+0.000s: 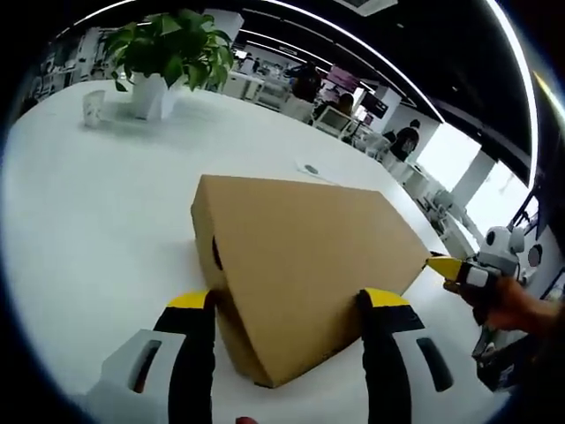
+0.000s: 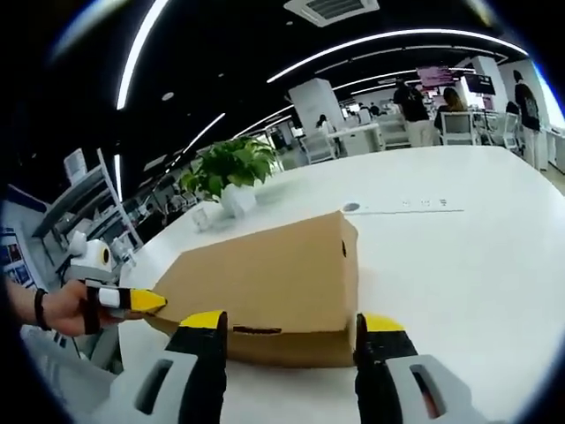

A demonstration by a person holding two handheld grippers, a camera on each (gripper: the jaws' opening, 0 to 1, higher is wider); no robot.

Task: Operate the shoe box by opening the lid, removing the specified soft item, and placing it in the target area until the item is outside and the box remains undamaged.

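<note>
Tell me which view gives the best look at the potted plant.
The left gripper view: the potted plant stands beyond the shoe box, its leaves and white pot plain against the white table. In the right gripper view, the plant looks smaller and dimmer, behind the box.

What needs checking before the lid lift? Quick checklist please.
1. Lid state: the shoe box lies shut on the white table; ok as a start.
2. Left tool: open, jaws astride the box's near end; ok. Whether they touch the cardboard: cannot tell.
3. Right tool: open, jaws astride the opposite end by the lid's lower edge; ok.
4. Box condition: no dents or tears on the faces that show; ok.
5. Soft item: hidden inside the shut box; cannot tell.
6. Target area: open tabletop around the box, with the potted plant and a paper cup standing well apart; no marked spot, so cannot tell.
</note>
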